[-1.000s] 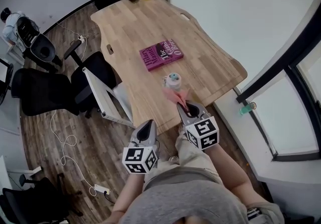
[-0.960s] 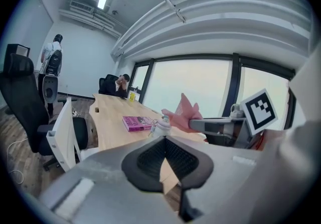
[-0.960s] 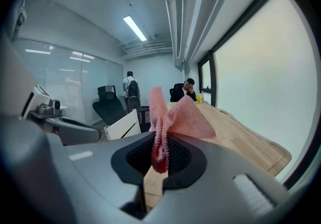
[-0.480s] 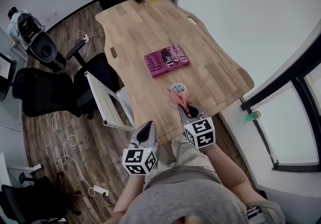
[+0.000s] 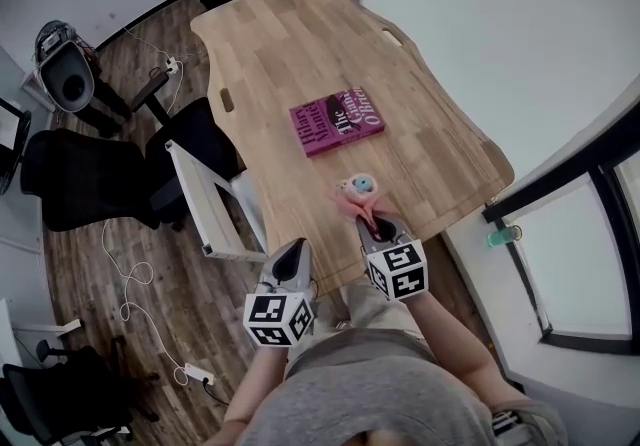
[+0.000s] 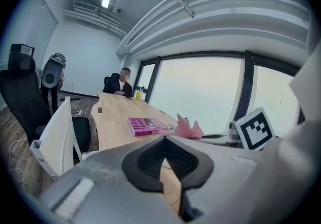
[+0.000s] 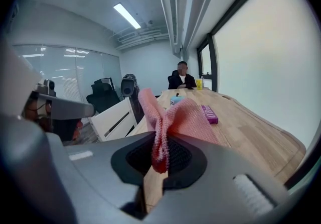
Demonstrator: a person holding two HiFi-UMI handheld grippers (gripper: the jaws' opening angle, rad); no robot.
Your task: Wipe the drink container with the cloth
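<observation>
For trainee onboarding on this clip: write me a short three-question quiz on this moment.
1. True or false: the right claw grips the cloth.
2. Fill in: the container stands on the ____.
3. The left claw holds: A) cloth B) container C) nothing.
Key: 1 true; 2 table; 3 C.

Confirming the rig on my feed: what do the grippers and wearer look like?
Left gripper and right gripper: grey tapering bodies, black ribbed pads, each with a white cube bearing black square markers. The person wears a grey shirt.
</observation>
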